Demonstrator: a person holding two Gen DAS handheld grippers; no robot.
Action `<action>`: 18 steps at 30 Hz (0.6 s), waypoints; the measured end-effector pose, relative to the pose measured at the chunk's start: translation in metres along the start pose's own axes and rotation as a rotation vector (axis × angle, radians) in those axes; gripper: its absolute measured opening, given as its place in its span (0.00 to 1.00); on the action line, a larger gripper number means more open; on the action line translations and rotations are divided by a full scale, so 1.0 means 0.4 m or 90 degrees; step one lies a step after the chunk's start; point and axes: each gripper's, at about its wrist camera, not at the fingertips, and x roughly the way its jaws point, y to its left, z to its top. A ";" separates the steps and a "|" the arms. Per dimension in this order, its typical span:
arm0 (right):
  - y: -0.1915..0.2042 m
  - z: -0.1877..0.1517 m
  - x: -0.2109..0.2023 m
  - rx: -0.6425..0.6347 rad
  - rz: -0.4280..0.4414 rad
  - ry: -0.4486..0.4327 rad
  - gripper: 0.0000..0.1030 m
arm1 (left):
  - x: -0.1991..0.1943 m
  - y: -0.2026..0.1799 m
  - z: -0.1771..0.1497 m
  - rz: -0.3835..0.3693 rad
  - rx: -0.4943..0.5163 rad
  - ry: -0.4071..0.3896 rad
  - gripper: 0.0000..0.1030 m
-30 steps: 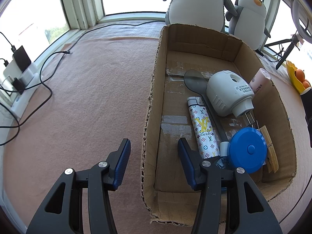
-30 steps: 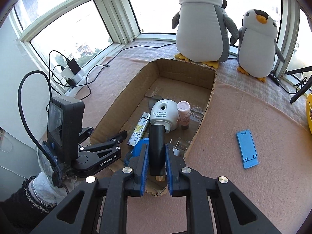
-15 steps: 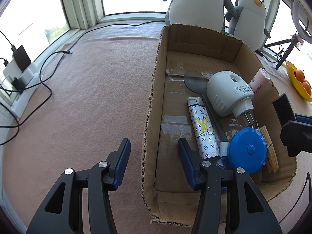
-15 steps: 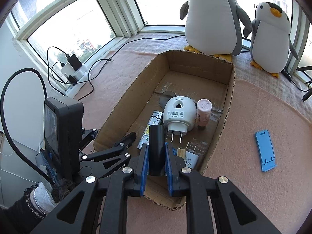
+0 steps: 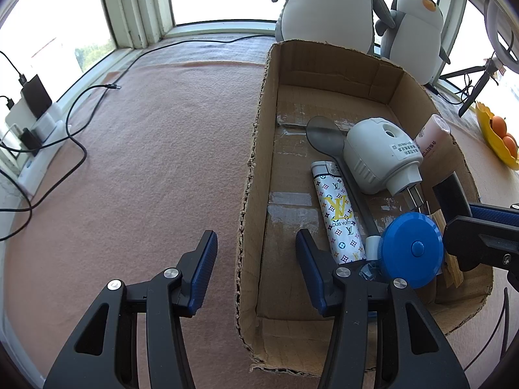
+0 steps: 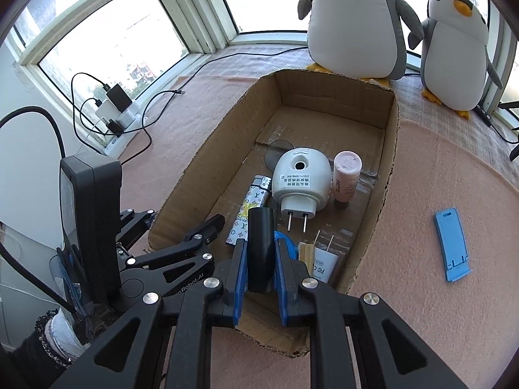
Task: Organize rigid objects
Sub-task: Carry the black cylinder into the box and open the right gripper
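Right gripper (image 6: pixel 261 246) is clamped narrowly on a black cylinder (image 6: pixel 260 227), which hangs over the near end of the cardboard box (image 6: pixel 393 149), above the things lying there and not yet set down. Left gripper (image 5: pixel 256 240) stands with its jaws apart, astride the box's left wall near the near left corner, with a gap on both sides, gripping nothing.

Most of the sorting looks done. Inside the box lie a white plug-in device (image 6: pixel 300 178), a patterned lighter (image 6: pixel 254 194), a pink bottle (image 6: pixel 346 175), a spoon (image 5: pixel 326 134) and a round blue tape measure (image 5: pixel 410 248), crowded toward the near right corner while the far end is bare.

What seems left is to release the cylinder into the box, and then probably to fetch the blue phone stand (image 6: pixel 452 243), which lies on the pink cloth (image 6: pixel 438 324) well apart from the box's right wall.
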 end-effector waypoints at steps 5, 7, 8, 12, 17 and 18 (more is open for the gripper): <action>0.001 0.000 -0.004 -0.002 0.001 -0.006 0.15 | 0.000 -0.001 0.000 0.000 0.001 0.000 0.50; 0.002 0.001 -0.006 -0.004 0.000 -0.008 0.18 | 0.000 -0.001 0.000 0.001 0.001 0.000 0.50; 0.002 0.001 -0.008 -0.004 -0.001 -0.010 0.23 | 0.000 -0.001 0.000 0.001 0.001 -0.001 0.50; 0.002 -0.001 -0.017 -0.008 -0.001 -0.018 0.30 | 0.000 -0.002 0.000 0.001 0.001 -0.001 0.50; -0.007 -0.005 -0.041 -0.012 -0.005 -0.033 0.39 | 0.000 -0.004 0.000 0.002 0.001 -0.001 0.50; -0.011 -0.006 -0.046 -0.011 -0.007 -0.037 0.39 | 0.000 -0.004 0.000 0.003 0.002 -0.001 0.50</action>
